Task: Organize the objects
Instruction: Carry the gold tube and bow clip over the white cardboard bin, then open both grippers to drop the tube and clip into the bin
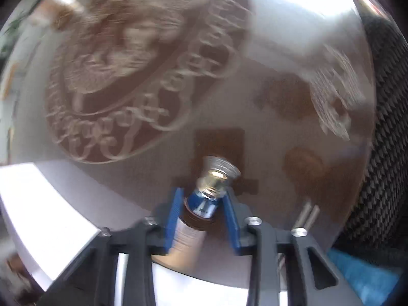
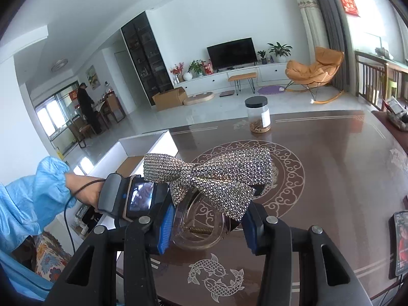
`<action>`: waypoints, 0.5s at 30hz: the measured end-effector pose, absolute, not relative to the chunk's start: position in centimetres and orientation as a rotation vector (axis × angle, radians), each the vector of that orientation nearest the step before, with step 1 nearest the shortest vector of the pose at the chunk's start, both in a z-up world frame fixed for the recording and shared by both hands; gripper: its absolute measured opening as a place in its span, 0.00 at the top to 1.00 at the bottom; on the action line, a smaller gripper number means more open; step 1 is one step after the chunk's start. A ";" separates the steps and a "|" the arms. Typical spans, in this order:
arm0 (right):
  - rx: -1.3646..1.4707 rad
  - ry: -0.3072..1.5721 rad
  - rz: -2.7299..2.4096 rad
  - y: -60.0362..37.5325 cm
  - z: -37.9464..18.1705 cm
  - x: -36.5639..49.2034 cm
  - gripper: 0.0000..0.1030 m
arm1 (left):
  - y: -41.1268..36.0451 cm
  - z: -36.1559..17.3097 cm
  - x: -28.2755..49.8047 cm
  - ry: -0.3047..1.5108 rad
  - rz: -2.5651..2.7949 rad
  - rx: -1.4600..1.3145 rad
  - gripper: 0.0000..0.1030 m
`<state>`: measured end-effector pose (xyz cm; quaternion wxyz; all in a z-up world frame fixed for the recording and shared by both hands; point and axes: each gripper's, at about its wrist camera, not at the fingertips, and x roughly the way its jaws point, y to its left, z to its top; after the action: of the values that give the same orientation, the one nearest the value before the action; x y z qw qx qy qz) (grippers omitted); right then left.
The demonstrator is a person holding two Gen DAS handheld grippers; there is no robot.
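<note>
My left gripper (image 1: pixel 204 204) is shut on a small blue tube with a silver and clear cap (image 1: pixel 210 191), held above the brown patterned table (image 1: pixel 153 158); the view is motion-blurred. My right gripper (image 2: pixel 206 227) is shut on a clear hair claw clip topped by a rhinestone bow (image 2: pixel 211 176), held above the table (image 2: pixel 331 178). The left hand in a blue sleeve and its gripper body (image 2: pixel 130 199) show at the left of the right wrist view, beside a white open box (image 2: pixel 163 140).
A clear jar with a black lid (image 2: pixel 257 114) stands at the table's far side. A phone (image 2: pixel 400 244) lies at the right edge. The white box's wall (image 1: pixel 43 216) is at lower left in the left wrist view. A dark woven surface (image 1: pixel 385 127) is at right.
</note>
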<state>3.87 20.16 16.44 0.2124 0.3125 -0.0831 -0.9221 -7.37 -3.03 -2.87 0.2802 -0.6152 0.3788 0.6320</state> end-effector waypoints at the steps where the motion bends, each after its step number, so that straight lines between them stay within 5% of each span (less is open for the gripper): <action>1: 0.865 -0.231 -2.567 20.3 16.5 4.1 0.55 | -3.2 -2.8 -7.5 0.994 1.709 -1.654 0.79; 7: 0.879 -0.211 -2.582 20.3 16.7 4.3 0.55 | -5.3 -0.1 -6.6 0.748 1.925 -1.561 0.79; 15: 0.888 -0.106 -2.530 16.7 16.9 3.6 0.55 | -14.0 10.1 -0.3 0.056 2.361 -1.146 0.79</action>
<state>3.62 16.67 16.93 0.2269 0.3223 -0.0383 -0.9182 -0.35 -14.04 10.08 0.2554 -0.4222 0.0207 0.8695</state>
